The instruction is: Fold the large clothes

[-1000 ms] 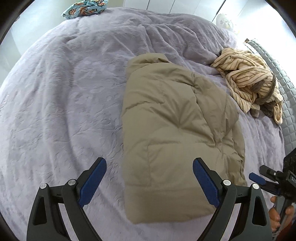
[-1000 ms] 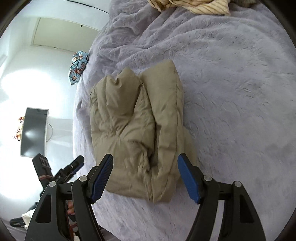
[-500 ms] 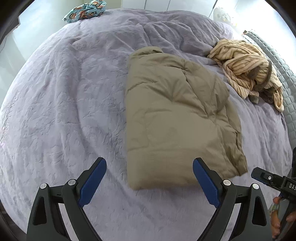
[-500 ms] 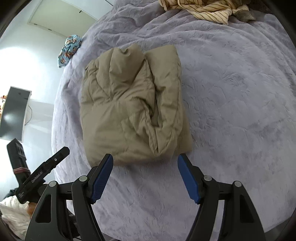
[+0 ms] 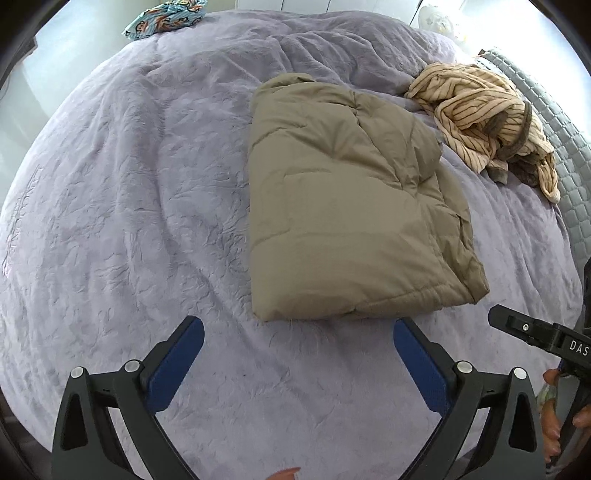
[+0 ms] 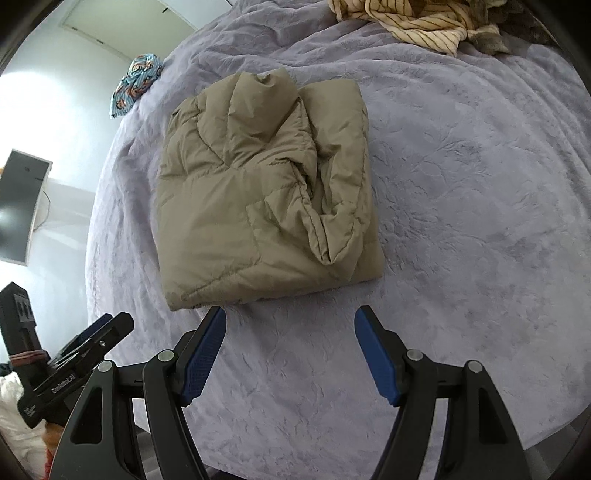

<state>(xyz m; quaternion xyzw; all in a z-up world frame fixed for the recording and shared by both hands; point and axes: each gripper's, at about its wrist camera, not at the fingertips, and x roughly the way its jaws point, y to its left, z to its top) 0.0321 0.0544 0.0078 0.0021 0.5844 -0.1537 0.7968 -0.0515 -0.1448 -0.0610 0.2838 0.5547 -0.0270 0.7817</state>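
Observation:
A khaki padded jacket (image 5: 347, 206) lies folded into a thick rectangle on the lilac bedspread (image 5: 129, 206). It also shows in the right wrist view (image 6: 258, 199), with a loose fold standing up along its right side. My left gripper (image 5: 297, 336) is open and empty, just short of the jacket's near edge. My right gripper (image 6: 290, 332) is open and empty, also just short of the near edge. Neither touches the jacket. The right gripper's body (image 5: 535, 336) shows at the right of the left wrist view.
A striped cream garment (image 5: 484, 118) lies crumpled at the far right of the bed, next to a grey quilted headboard (image 5: 554, 122). A patterned blue cloth (image 5: 162, 18) sits at the far left edge. A dark screen (image 6: 18, 210) hangs on the wall beyond.
Both grippers have drawn back from over the jacket toward the near edge of the bed. The jacket lies where it was, now wholly beyond the fingertips.

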